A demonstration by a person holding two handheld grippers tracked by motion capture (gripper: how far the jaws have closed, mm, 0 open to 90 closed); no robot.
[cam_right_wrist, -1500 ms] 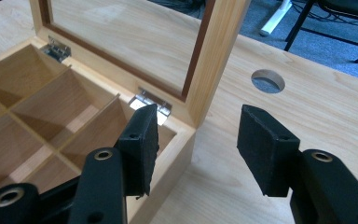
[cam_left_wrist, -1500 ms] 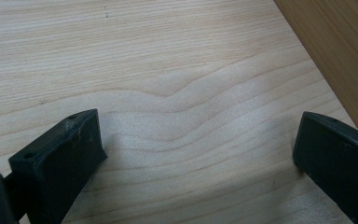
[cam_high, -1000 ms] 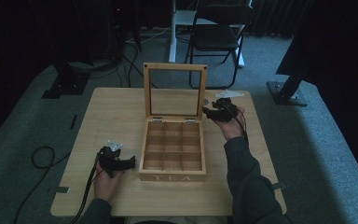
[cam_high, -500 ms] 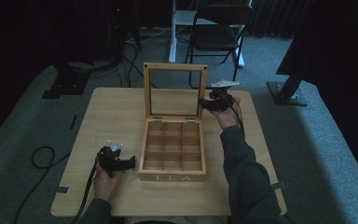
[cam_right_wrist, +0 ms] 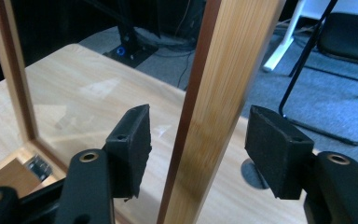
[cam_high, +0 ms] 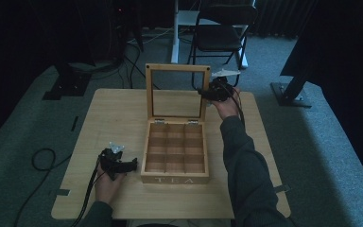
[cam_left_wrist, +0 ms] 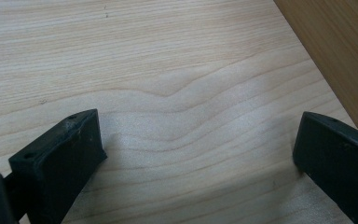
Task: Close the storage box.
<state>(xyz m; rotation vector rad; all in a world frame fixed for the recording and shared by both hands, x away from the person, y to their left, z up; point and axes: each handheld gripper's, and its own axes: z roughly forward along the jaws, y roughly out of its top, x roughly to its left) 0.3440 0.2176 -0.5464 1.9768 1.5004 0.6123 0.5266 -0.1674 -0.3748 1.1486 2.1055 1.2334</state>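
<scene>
Right hand-held gripper [cam_right_wrist: 196,140] released, jaws straddling the upright glass-paned lid [cam_right_wrist: 219,93] of the wooden tea box [cam_high: 175,153], left hand-held gripper [cam_left_wrist: 196,154] released (over bare light-wood bench [cam_left_wrist: 168,60])

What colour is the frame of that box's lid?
Light bamboo-like wood with a darker brown inner edge; the lid frame shows best in the right gripper view.

The high view looks forward and down on the whole desk [cam_high: 113,113]. The left gripper view hugs bare desk; the right gripper view closely faces the tea box lid [cam_right_wrist: 214,93], frame centre.
</scene>
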